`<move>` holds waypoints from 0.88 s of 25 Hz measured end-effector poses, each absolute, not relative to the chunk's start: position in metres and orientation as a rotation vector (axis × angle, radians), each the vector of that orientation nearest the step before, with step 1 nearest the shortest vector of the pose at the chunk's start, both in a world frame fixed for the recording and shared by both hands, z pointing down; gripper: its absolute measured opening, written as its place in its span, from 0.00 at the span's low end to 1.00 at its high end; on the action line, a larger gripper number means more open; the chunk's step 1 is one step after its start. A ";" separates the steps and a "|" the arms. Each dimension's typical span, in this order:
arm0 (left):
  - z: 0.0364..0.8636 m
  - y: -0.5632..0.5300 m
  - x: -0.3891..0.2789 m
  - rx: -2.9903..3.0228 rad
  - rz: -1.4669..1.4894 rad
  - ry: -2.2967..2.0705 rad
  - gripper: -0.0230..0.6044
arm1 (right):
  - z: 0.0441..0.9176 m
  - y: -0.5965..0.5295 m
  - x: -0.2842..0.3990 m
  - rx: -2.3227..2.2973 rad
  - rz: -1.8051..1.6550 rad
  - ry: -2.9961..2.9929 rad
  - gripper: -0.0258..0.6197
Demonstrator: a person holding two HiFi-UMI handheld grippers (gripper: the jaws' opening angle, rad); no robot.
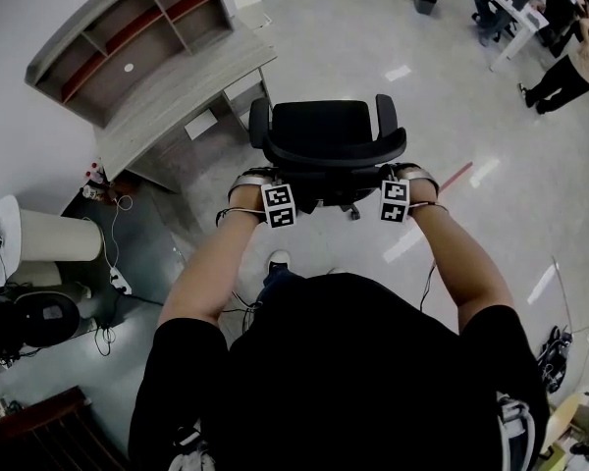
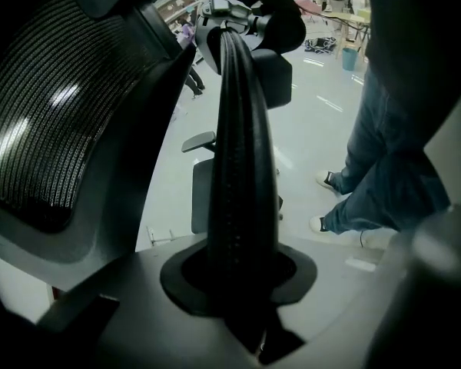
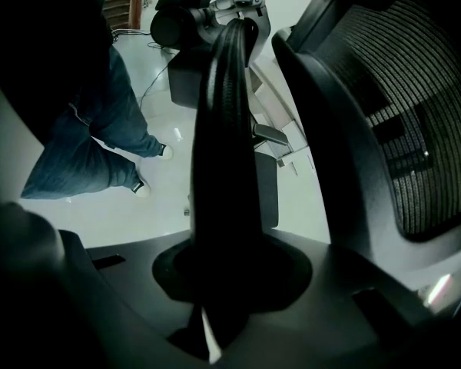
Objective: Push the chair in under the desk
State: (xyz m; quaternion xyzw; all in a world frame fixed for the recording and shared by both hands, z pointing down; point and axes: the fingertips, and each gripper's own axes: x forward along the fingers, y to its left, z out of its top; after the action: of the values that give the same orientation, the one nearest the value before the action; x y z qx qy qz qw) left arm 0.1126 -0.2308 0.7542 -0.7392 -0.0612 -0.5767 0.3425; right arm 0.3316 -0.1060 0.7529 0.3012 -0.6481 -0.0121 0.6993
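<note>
Both my left gripper (image 1: pixel 258 180) and right gripper (image 1: pixel 408 177) are clamped on the stiff back rim of the office chair (image 1: pixel 326 135), which stands right of the desk (image 1: pixel 177 91), and I think it should roll lightly.

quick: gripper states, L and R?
Left gripper: jaws closed, nothing between them, beside the chair backrest.
Right gripper: jaws closed, empty, beside the chair backrest.

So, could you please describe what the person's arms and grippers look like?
Short black T-shirt sleeves leave the forearms bare. The left gripper and right gripper are silvery, each carrying a white cube with black square markers. A thin cable hangs below the right one.
</note>
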 end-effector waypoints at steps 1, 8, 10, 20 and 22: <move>0.754 -0.231 0.106 -1.925 -1.508 -0.148 0.17 | 0.753 -0.108 0.327 0.663 -0.036 -1.448 0.16; 0.754 -0.234 0.056 -1.951 -1.569 -0.064 0.17 | 0.753 -0.131 0.286 0.599 -0.107 -1.480 0.16; 0.754 -0.236 0.040 -1.961 -1.589 -0.037 0.17 | 0.752 -0.140 0.273 0.576 -0.128 -1.488 0.16; 0.755 -0.239 -0.045 -2.003 -1.677 0.099 0.17 | 0.753 -0.177 0.198 0.477 -0.240 -1.529 0.16; 0.754 -0.240 -0.063 -2.009 -1.694 0.125 0.17 | 0.753 -0.183 0.183 0.457 -0.260 -1.536 0.16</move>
State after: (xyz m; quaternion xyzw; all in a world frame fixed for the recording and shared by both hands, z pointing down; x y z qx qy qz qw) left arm -0.0628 -0.2396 0.7543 -0.7388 0.0461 -0.6231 0.2525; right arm 0.1828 -0.1834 0.7526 0.2041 -0.6864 -0.1164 0.6882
